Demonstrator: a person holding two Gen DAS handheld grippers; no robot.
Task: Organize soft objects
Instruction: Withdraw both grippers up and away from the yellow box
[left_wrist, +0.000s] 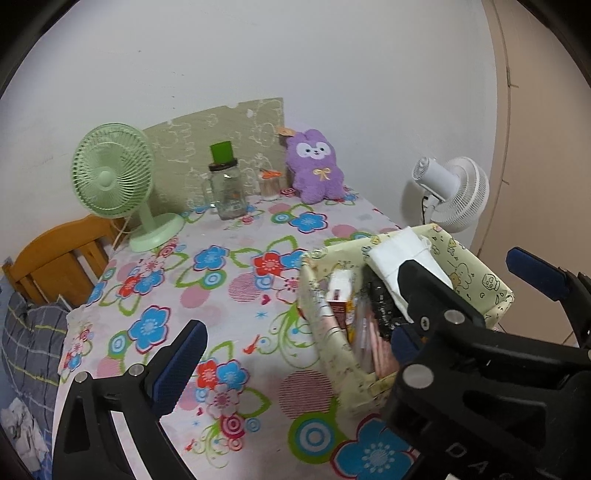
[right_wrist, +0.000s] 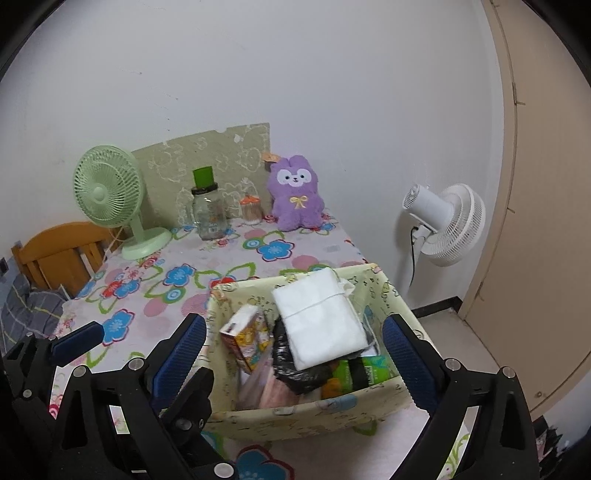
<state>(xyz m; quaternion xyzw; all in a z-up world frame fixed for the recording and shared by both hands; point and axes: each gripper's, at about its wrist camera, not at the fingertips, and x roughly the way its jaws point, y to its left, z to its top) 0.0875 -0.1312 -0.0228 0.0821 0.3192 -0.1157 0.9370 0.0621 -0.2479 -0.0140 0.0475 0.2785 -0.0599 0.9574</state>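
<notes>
Hovering over the fabric bin (right_wrist: 303, 410), the right gripper (right_wrist: 293, 354) has its blue-padded jaws spread wide and empty, one on each side of the bin's near end. Inside sits the white folded cloth (right_wrist: 321, 317), resting on top of a crumpled black bag (right_wrist: 295, 369), with a small carton (right_wrist: 247, 336) leaning to the left and a green packet (right_wrist: 364, 371) tucked at the right. Over on the left, the left gripper (left_wrist: 295, 343) is open too, holding nothing, its one visible pad above the flowered table (left_wrist: 229, 295) just beside the bin's left wall. At the far end, the purple plush toy (right_wrist: 295, 199) sits upright against the wall, well apart from the bin, next to a glass jar (right_wrist: 208, 214) and a green fan (right_wrist: 110, 199).
</notes>
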